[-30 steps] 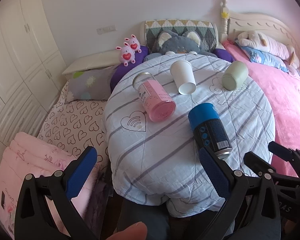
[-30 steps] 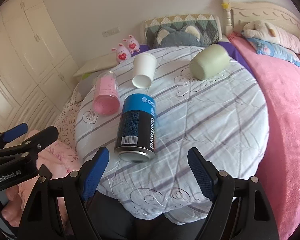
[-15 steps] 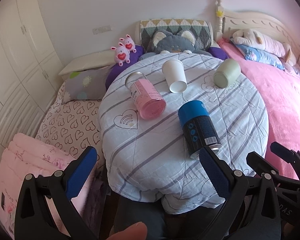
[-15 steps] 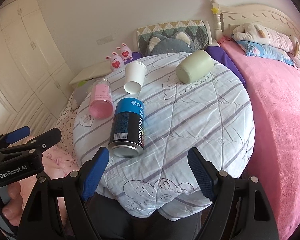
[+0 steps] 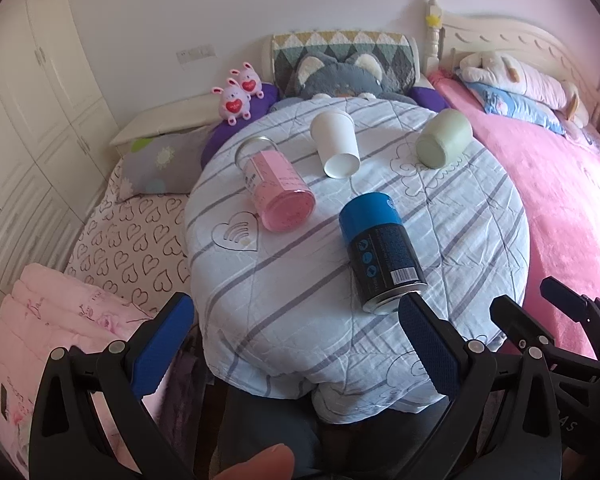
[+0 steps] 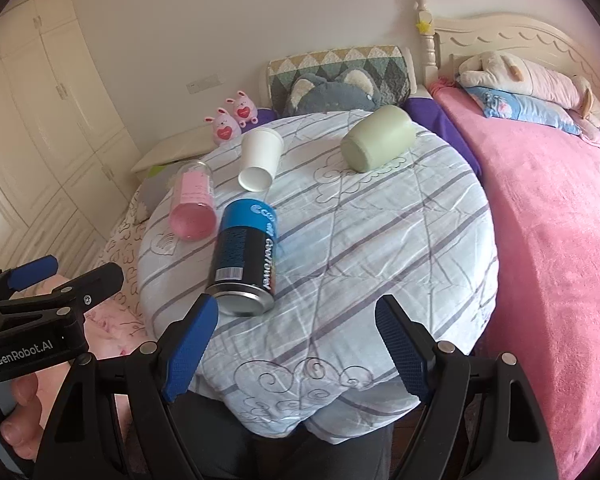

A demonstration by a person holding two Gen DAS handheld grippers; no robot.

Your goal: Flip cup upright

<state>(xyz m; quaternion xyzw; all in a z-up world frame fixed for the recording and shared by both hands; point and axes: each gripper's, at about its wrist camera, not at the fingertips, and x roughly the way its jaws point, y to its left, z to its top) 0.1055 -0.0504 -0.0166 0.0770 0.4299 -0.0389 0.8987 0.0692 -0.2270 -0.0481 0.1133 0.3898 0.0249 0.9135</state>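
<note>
A round table (image 5: 480, 240) with a striped cloth holds four things, all lying on their sides. A blue and black can (image 5: 380, 248) (image 6: 246, 258) lies nearest. A pink cup (image 5: 276, 184) (image 6: 194, 206) lies at the left. A white paper cup (image 5: 336, 144) (image 6: 260, 158) lies at the back. A pale green cup (image 5: 444, 138) (image 6: 378, 136) lies at the back right. My left gripper (image 5: 296, 344) is open and empty at the table's near edge. My right gripper (image 6: 296, 344) is open and empty there too, its left pad (image 6: 190, 350) close to the can's base.
A pink bed (image 6: 548, 240) runs along the right. A heart-patterned mattress (image 5: 128, 236) and folded pink quilt (image 5: 40, 312) lie at the left. Cushions and plush toys (image 5: 240, 92) sit behind the table. White wardrobes (image 5: 28, 100) stand at the far left.
Both grippers have drawn back from the table, so it looks smaller and farther. The cups and can have not moved. Both grippers stay open.
</note>
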